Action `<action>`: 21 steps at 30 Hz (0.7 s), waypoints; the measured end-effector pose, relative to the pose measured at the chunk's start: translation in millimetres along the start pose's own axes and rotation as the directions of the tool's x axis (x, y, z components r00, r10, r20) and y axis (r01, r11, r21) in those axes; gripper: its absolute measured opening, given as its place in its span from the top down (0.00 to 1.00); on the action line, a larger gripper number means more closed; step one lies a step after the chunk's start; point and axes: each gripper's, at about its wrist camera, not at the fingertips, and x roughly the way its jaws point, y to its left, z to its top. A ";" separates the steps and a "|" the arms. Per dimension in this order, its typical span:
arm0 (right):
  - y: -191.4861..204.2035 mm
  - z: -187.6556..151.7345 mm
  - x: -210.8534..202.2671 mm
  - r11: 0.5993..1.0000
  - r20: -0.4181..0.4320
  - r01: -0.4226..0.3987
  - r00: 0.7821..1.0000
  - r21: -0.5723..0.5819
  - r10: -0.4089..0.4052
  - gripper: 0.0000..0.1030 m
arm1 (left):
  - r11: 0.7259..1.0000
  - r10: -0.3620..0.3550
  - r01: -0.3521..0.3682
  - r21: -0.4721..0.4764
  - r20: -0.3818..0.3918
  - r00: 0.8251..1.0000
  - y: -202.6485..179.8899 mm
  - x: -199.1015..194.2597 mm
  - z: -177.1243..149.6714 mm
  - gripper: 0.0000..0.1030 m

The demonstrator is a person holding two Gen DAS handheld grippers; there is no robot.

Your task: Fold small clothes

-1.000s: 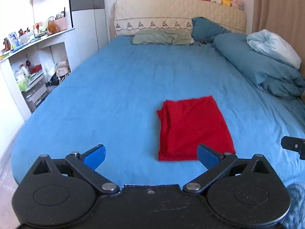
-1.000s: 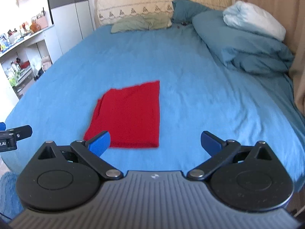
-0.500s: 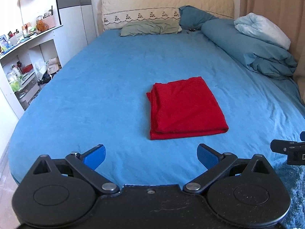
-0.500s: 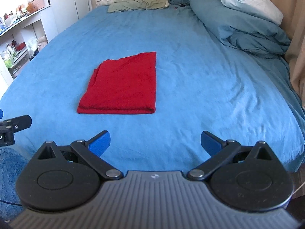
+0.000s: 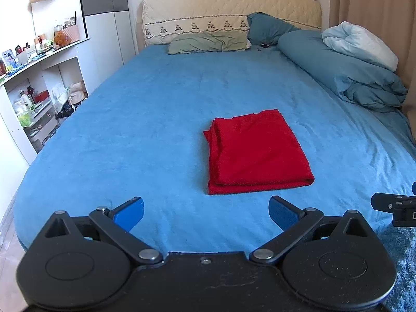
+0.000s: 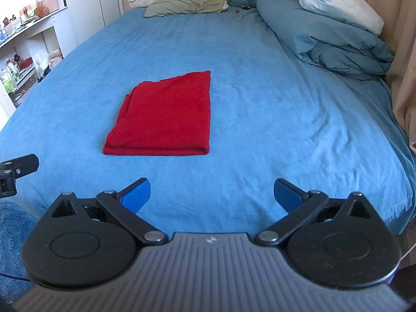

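Observation:
A red garment (image 5: 256, 152) lies folded into a neat rectangle on the blue bed sheet (image 5: 145, 119), its folded edge toward me. In the right wrist view the same red garment (image 6: 166, 119) sits left of centre. My left gripper (image 5: 206, 212) hangs open near the foot of the bed, short of the garment and apart from it. My right gripper (image 6: 211, 193) is open too, nothing between its fingers, to the right of the cloth. Each gripper's tip shows at the edge of the other's view.
A bundled blue duvet (image 5: 345, 75) with a pale pillow (image 5: 361, 44) lies along the bed's right side. Pillows (image 5: 208, 43) and a headboard sit at the far end. White shelves (image 5: 33, 83) full of small items stand left. A blue shaggy rug (image 6: 13, 236) covers the floor.
Both grippers have drawn back from the folded garment toward the foot of the bed, so it now lies farther ahead. The left view has tilted up slightly. The garment has not moved.

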 end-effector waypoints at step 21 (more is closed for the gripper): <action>-5.2 -2.1 -1.4 1.000 0.000 0.000 1.000 0.002 0.000 0.00 | 1.000 0.005 -0.006 0.013 0.026 1.000 2.1 -6.5 -0.3 0.00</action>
